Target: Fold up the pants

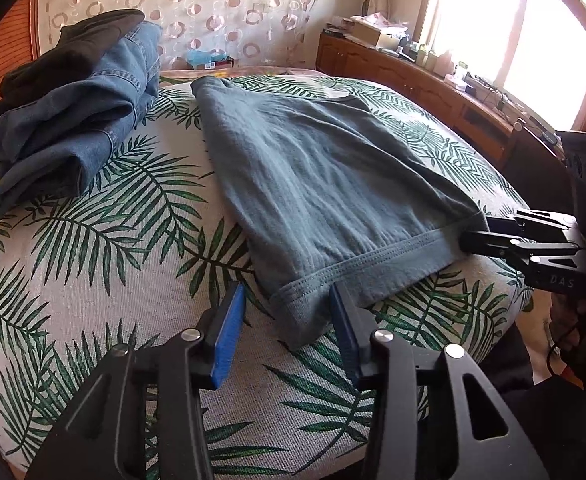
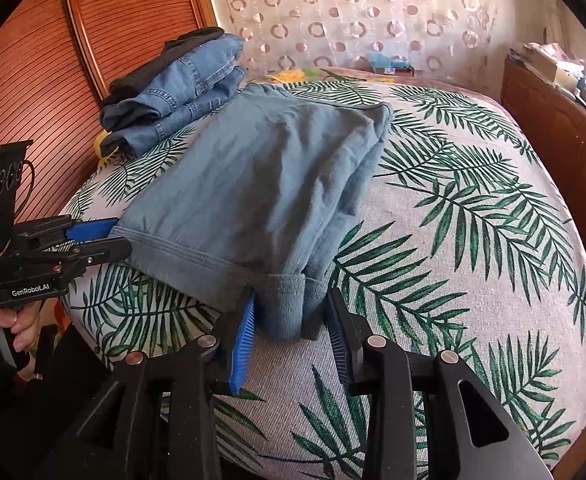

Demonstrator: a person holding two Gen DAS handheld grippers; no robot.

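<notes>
Grey-blue pants (image 1: 313,168) lie folded flat on the palm-leaf bedsheet (image 1: 93,240), with the waistband toward me. My left gripper (image 1: 287,292) is open, and the near left waistband corner lies loose between its blue pads. The right wrist view shows that gripper (image 2: 109,236) at the pants' (image 2: 253,168) left edge. My right gripper (image 2: 289,298) is open too, straddling the bunched right waistband corner without pressing on it. In the left wrist view the right gripper (image 1: 473,236) sits at the cloth's right corner.
Folded blue jeans with a black garment on top (image 1: 73,120) are stacked at the far left of the bed, near the wooden headboard (image 2: 53,60). A long wooden cabinet (image 1: 413,80) with clutter runs along the right under a bright window. A hand (image 2: 9,328) holds the left gripper's handle.
</notes>
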